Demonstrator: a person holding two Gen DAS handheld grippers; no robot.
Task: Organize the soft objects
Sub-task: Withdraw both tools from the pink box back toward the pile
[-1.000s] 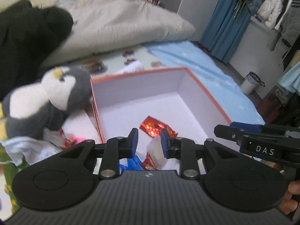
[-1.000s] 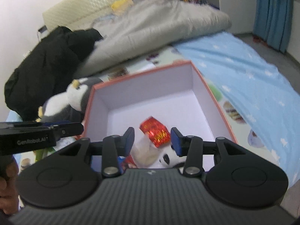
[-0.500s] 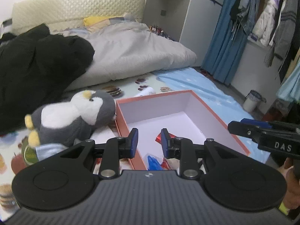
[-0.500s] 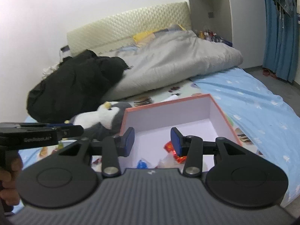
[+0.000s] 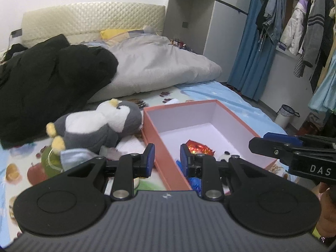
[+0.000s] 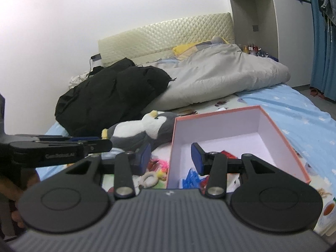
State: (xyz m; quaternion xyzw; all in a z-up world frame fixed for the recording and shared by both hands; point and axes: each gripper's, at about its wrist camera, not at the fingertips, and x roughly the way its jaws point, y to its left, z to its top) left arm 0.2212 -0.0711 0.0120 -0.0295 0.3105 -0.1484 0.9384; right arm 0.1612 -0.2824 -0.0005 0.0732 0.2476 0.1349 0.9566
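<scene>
Both hand-held grippers have drawn back from the pink box (image 5: 166,163); left hand-held gripper (image 5: 167,160) and right hand-held gripper (image 6: 170,157) gape empty beside the penguin plush (image 5: 98,126).

White "DAS" lettering on the black body of the right gripper (image 5: 294,147), seen from the left wrist, off to the right of the left gripper's (image 5: 167,157) jaws. On the left gripper's black body, seen from the right wrist, left of the right gripper's jaws, pale print that is blurred; looks like "GenRobot.AI" but not fully legible. No other readable text, numbers or labels.
</scene>
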